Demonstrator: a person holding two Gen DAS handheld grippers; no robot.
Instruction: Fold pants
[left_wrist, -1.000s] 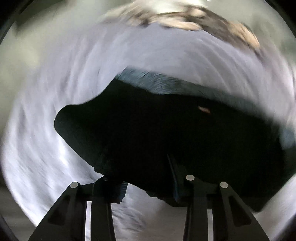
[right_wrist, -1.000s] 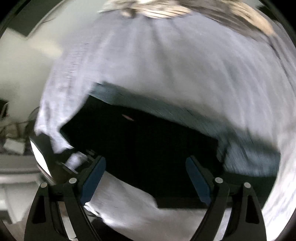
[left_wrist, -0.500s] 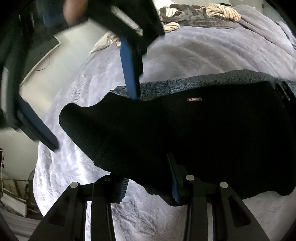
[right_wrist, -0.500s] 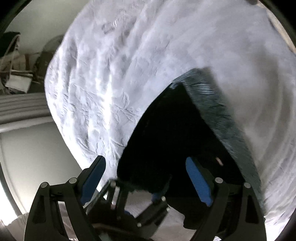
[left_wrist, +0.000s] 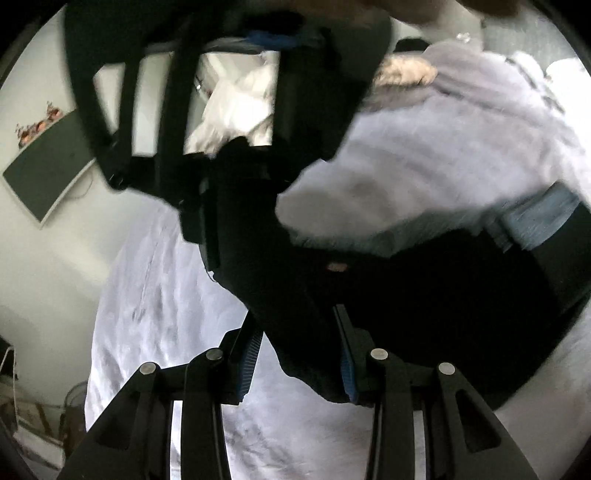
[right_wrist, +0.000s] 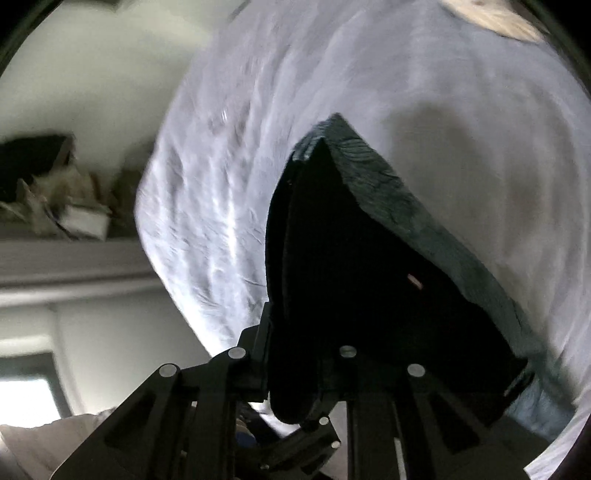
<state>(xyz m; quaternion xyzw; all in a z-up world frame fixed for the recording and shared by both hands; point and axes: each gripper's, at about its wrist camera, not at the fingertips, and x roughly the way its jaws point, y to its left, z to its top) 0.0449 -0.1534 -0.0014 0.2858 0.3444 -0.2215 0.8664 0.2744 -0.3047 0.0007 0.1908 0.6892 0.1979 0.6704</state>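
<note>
Two grippers work one pair of pants (left_wrist: 424, 302), black with a blue-grey waistband (left_wrist: 543, 221), partly lifted off a pale bedspread (left_wrist: 166, 295).

Left view: the left gripper (left_wrist: 295, 354) is clamped narrow on a thick bunch of black cloth, whose edge hangs down between the blue pads (left_wrist: 249, 354). Above it, blurred, the right gripper (left_wrist: 236, 229) reaches down to an upper corner of the same cloth. A small label (left_wrist: 336, 266) shows on the black face. A dark flat panel (left_wrist: 48, 173) hangs on the wall at left.

Right view: the right gripper (right_wrist: 295, 373) is closing, with a doubled edge of the pants (right_wrist: 351, 277) between its jaws; whether the pads already press on it cannot be told, since the cloth hides them. The waistband (right_wrist: 406, 218) runs up the right edge of the lifted fold to a peak.

Judgement on the step: this appears to be the lift before laying one half over the other. To do it well, both grips should hold all layers, the hands should rise together to keep the edge between them taut, and the waistband ends should be matched before lowering. A one-layer grip would likely let the fold sag or twist.

Containers: none is clearly visible. Clutter on a shelf (right_wrist: 55, 206) at left in the right view is too blurred to name.
</note>
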